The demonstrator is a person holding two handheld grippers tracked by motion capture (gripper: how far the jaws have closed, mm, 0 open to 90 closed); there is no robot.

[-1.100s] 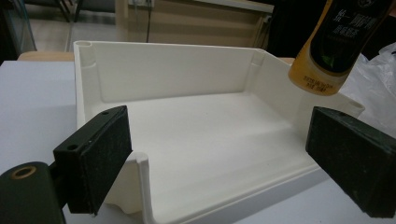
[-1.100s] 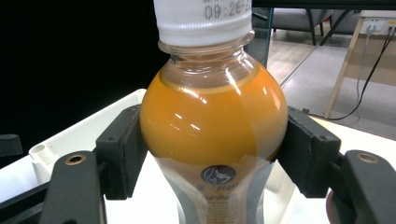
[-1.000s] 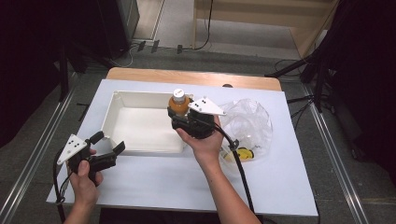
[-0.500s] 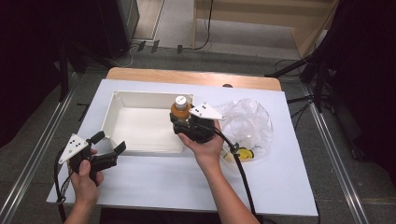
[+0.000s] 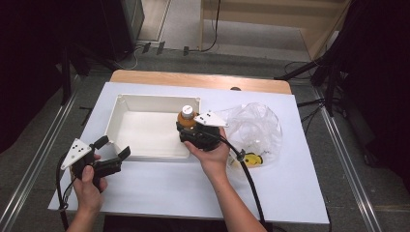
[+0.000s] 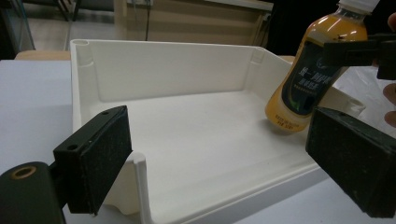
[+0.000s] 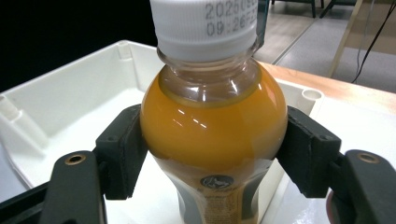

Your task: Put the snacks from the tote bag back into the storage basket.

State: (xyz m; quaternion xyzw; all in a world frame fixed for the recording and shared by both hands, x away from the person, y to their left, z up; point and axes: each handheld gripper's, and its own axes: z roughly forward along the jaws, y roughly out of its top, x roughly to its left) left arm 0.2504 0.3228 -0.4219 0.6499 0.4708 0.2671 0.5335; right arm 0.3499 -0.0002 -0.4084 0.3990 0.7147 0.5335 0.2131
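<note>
Right claw (image 5: 189, 126) clamped on the orange juice bottle (image 5: 186, 117), centre of the high view, tilted over the white tray's (image 5: 145, 104) right end | bottle's base at the tray floor, contact unclear | left claw (image 5: 114, 149) apart, nothing between, lower left on the bench (image 5: 159, 188) | clear plastic bag (image 5: 254, 130) right of tray.

A crumpled clear plastic bag (image 5: 254, 130) lies beside a yellow toy (image 5: 251, 159).
</note>
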